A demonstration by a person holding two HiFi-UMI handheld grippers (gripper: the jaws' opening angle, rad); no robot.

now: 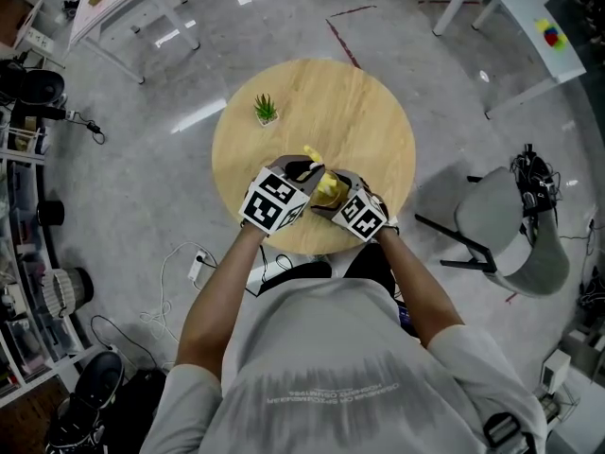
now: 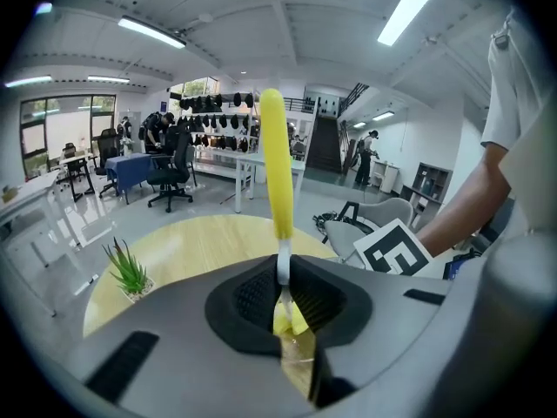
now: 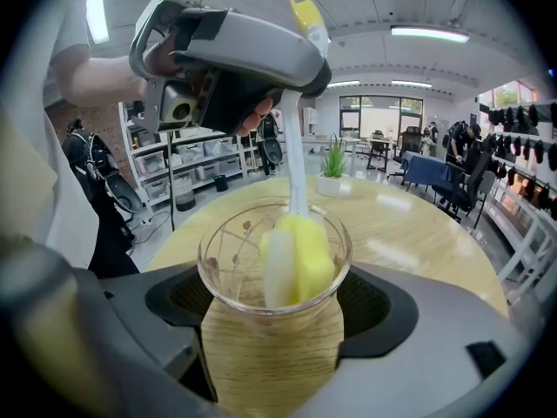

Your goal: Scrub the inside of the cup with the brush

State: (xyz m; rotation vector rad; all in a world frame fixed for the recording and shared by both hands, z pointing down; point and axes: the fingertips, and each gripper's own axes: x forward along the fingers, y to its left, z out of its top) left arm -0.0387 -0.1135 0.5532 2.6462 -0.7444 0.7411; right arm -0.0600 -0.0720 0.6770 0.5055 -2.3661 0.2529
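Spanning centre frame, the round counter (image 1: 369,112) carries a small plant (image 1: 267,110). The right claw (image 3: 274,316) clamps the cup (image 3: 235,268) steady at lower centre, while the left claw (image 2: 291,299) pinches the brush (image 2: 275,159) handle, keeping its yellow sponge head inside the cup for scrubbing.

The cup (image 3: 274,307) sits between the jaws of the right gripper (image 3: 274,320), over the near edge of the table (image 1: 378,130). The brush (image 3: 298,246) has its head in the cup and its handle between the jaws of the left gripper (image 2: 283,279), just left of the right one. A plant (image 1: 267,110) stands on the table behind them, to the left. A chair (image 1: 510,235) is right of the table.
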